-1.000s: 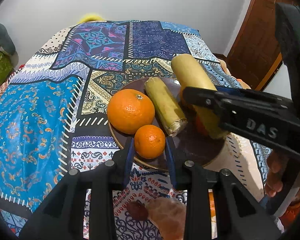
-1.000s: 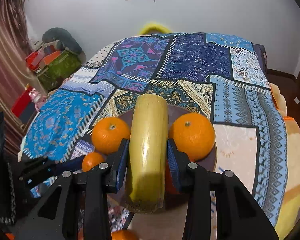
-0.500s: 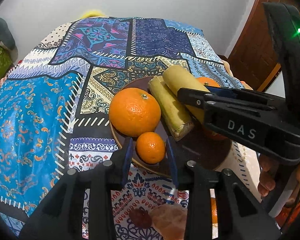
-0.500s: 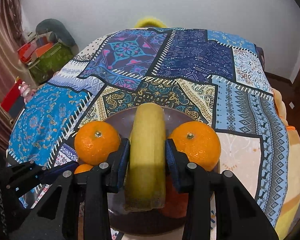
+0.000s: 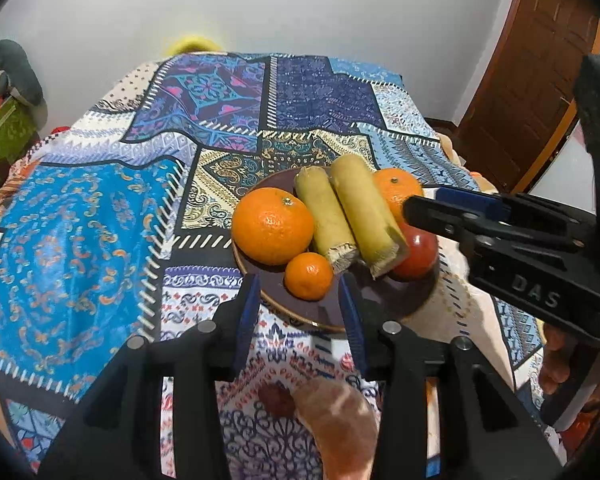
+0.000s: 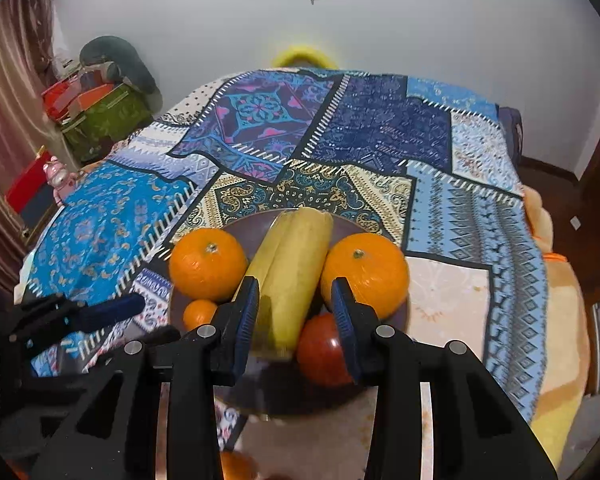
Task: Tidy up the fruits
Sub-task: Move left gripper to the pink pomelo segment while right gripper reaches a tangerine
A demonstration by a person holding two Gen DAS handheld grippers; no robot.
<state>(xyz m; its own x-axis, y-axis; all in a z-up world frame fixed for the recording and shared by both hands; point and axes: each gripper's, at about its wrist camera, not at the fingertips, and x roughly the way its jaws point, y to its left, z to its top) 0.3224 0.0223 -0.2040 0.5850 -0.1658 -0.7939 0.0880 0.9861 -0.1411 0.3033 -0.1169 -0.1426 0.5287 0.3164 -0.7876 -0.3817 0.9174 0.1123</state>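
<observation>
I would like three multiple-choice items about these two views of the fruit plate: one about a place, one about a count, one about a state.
1. Where does the small orange lie?
A. on the plate, at its near edge
B. on the cloth beside the plate
C. on top of the yellow stalks

2. How many yellow stalk pieces lie on the plate?
A. one
B. two
C. four

3. In what state are the right tongs?
A. shut on an orange
B. open, holding nothing
C. shut on a stalk piece

Key:
1 A: the left view shows it on the plate, in front of the large orange.
2 B: the left stalk piece and right stalk piece lie side by side.
3 B: the right view shows gaps between both fingers and the fruit.
</observation>
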